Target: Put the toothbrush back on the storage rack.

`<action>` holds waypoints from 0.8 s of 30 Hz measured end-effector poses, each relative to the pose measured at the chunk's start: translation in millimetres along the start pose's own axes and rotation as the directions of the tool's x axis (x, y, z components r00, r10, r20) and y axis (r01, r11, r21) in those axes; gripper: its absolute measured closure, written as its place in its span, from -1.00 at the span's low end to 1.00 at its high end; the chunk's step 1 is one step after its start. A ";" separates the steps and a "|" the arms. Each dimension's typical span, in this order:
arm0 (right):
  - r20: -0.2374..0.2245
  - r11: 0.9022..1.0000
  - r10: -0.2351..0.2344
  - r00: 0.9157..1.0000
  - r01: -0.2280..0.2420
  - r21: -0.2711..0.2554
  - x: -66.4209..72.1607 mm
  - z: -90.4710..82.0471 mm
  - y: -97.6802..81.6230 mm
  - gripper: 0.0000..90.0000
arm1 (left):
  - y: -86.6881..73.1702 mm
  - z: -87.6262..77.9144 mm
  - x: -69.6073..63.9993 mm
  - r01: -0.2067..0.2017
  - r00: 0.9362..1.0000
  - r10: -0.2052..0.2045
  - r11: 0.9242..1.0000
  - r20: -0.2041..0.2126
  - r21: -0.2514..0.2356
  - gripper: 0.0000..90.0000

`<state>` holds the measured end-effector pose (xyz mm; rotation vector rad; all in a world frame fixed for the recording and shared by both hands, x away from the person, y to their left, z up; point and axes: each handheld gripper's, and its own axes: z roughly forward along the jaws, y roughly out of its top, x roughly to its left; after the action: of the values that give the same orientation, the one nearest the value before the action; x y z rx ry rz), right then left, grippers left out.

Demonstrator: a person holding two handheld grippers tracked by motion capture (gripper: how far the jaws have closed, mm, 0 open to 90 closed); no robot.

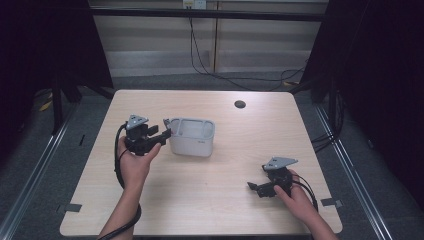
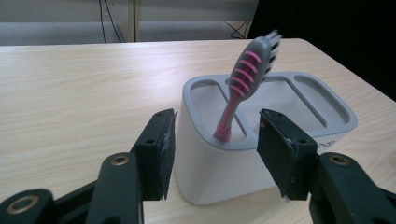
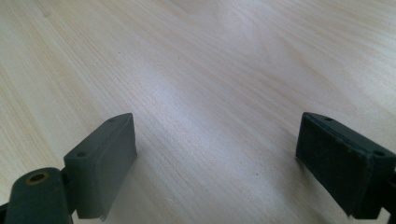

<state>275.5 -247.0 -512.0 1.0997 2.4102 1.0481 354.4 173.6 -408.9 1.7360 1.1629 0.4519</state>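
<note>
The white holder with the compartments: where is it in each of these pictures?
High view: the white holder stands left of the table's middle, just beyond the left gripper.
Left gripper view: it sits centre right, past the black jaws, with a pink and grey toothbrush leaning in its left slot.
Right gripper view: bare wood between open jaws, no holder.
Shared landmark: the pale wooden table.

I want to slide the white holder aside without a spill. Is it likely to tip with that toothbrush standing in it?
The holder looks broad, low and flat-based, so it probably slides rather than tips. The toothbrush leans loosely in an end slot, head up, so it may rattle or swing. The smooth table should offer little drag.
</note>
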 end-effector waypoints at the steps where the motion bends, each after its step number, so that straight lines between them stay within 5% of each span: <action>1: 0.000 1.000 0.000 1.000 0.000 0.000 0.0 0.0 0.0 -0.74 | -0.4 -0.7 0.9 0.001 1.000 -0.001 1.000 0.000 0.004 0.02; 24: 0.000 1.000 -0.001 1.000 0.001 0.000 0.0 0.0 0.0 -0.74 | -12.9 -16.9 20.6 0.016 1.000 -0.016 1.000 0.024 -0.012 -0.09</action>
<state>275.5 -247.0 -512.0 1.0991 2.4102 1.0475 345.6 200.9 -416.1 1.7163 1.1544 0.4265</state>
